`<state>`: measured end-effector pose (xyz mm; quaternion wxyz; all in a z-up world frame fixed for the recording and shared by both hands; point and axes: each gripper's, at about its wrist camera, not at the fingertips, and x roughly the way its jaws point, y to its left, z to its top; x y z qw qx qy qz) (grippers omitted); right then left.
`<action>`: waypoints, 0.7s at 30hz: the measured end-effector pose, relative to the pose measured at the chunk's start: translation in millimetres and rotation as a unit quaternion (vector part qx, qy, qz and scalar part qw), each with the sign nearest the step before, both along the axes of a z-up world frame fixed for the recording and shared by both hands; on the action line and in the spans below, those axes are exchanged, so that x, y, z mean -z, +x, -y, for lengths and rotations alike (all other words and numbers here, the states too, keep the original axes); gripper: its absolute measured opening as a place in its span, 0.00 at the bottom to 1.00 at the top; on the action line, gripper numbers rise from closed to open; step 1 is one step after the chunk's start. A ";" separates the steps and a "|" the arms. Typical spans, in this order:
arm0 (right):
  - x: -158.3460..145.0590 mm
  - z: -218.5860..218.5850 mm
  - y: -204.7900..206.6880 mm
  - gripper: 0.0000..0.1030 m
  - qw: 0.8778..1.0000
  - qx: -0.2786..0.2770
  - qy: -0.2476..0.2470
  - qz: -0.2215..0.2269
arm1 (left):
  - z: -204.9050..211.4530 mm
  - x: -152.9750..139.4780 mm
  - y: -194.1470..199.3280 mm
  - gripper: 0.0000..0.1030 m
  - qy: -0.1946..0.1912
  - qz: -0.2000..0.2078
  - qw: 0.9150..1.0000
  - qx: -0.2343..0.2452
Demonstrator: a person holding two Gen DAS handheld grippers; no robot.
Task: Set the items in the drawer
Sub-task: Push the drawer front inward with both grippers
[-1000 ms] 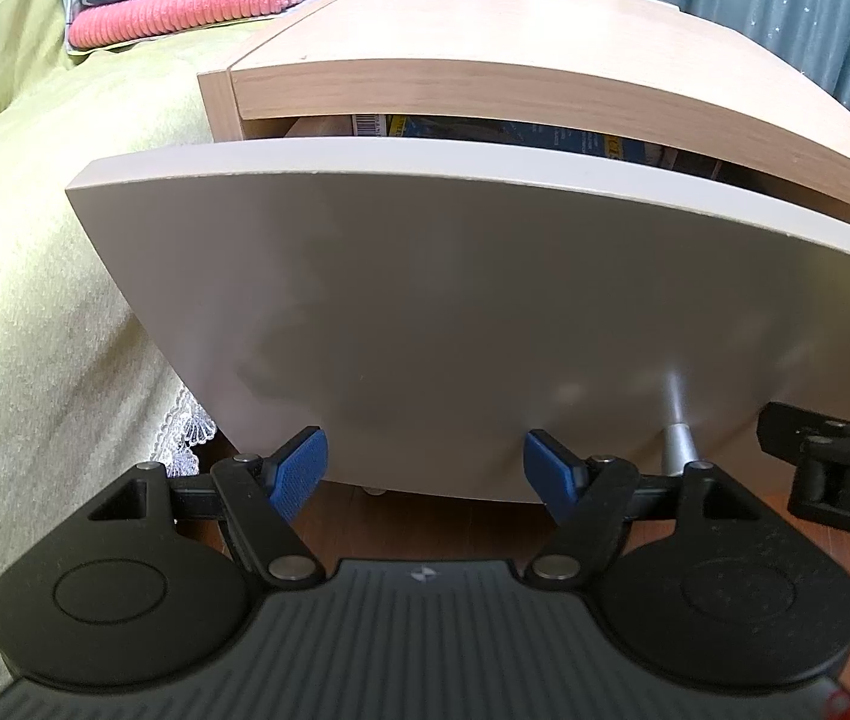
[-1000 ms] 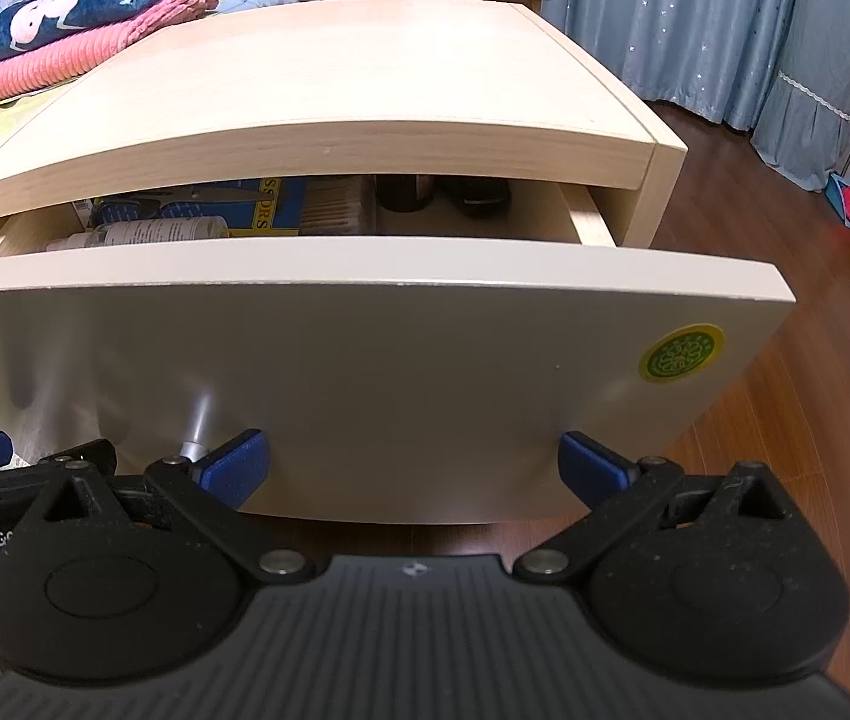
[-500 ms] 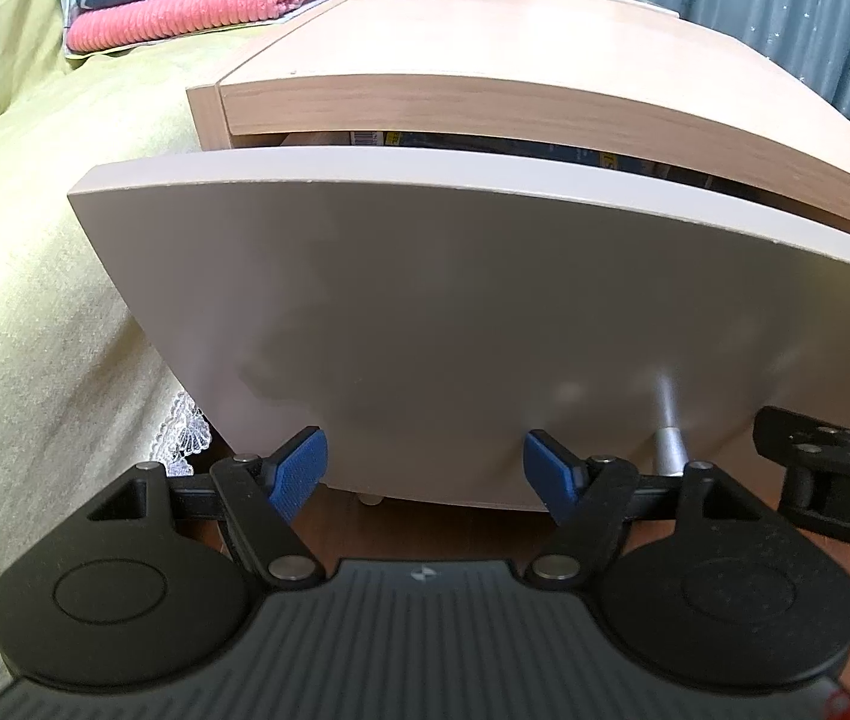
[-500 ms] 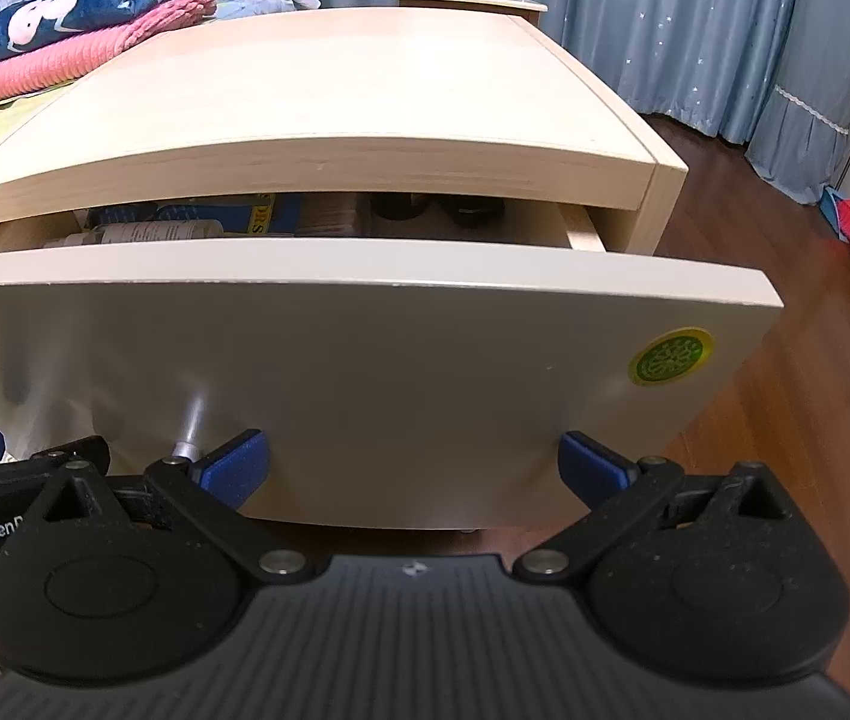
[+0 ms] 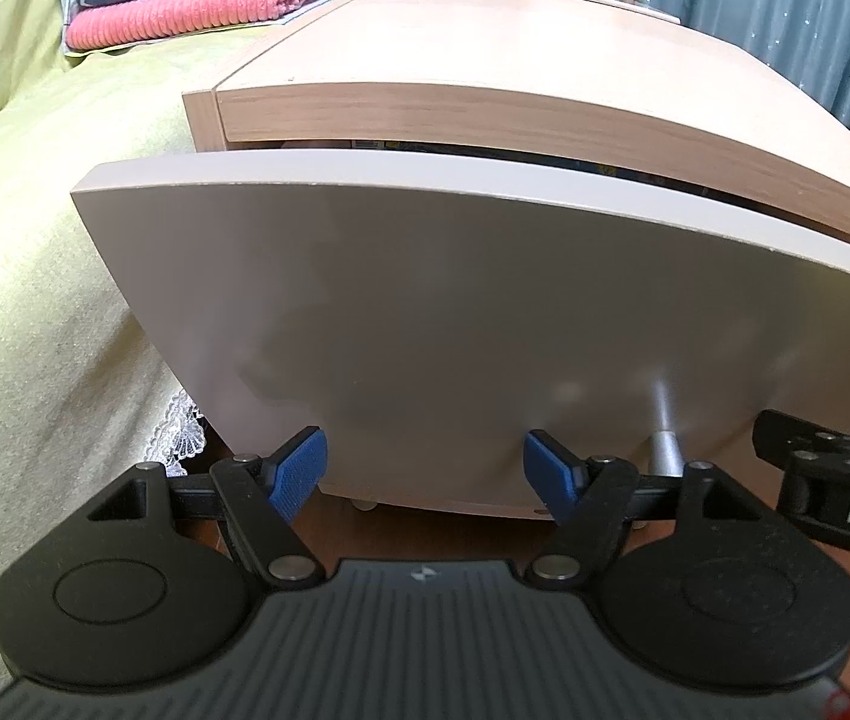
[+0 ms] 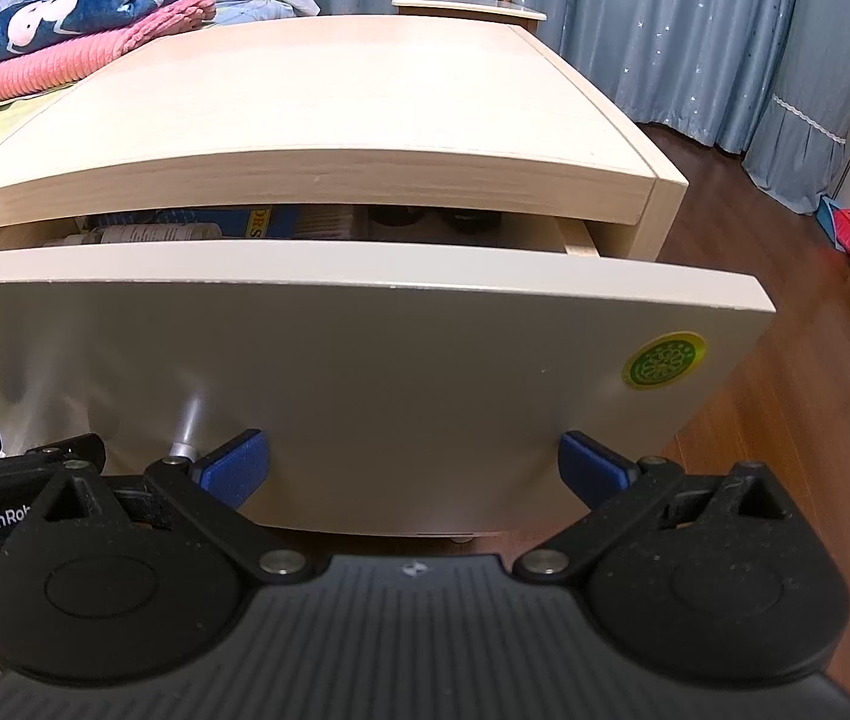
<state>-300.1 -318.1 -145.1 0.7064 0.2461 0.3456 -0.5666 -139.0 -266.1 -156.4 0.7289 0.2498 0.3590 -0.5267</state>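
Pushed further in than a second ago, the drawer (image 6: 365, 360) of the pale wooden cabinet (image 6: 317, 114) now shows only a narrow gap under the top. Both grippers sit low against its white front, the left gripper (image 5: 425, 471) and right gripper (image 6: 413, 468) each with blue pads spread apart, holding nothing. Only the right wrist view looks into the gap, where a bottle (image 6: 155, 234) lies beside a blue box (image 6: 257, 222); darker items further right are too shadowed to identify. That view alone shows a green sticker (image 6: 662, 360). A metal knob (image 5: 663, 450) is partly hidden behind the left gripper's linkage.
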 end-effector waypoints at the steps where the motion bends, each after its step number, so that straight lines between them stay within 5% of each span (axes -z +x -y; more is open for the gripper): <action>1: 0.0 0.1 -0.3 0.99 1.000 0.000 0.000 0.000 | 0.3 0.0 0.3 0.72 0.000 0.000 1.000 0.000; 21: -0.6 1.4 -0.8 0.99 1.000 -0.001 -0.004 0.002 | 7.9 0.0 3.9 0.72 -0.004 -0.001 1.000 -0.002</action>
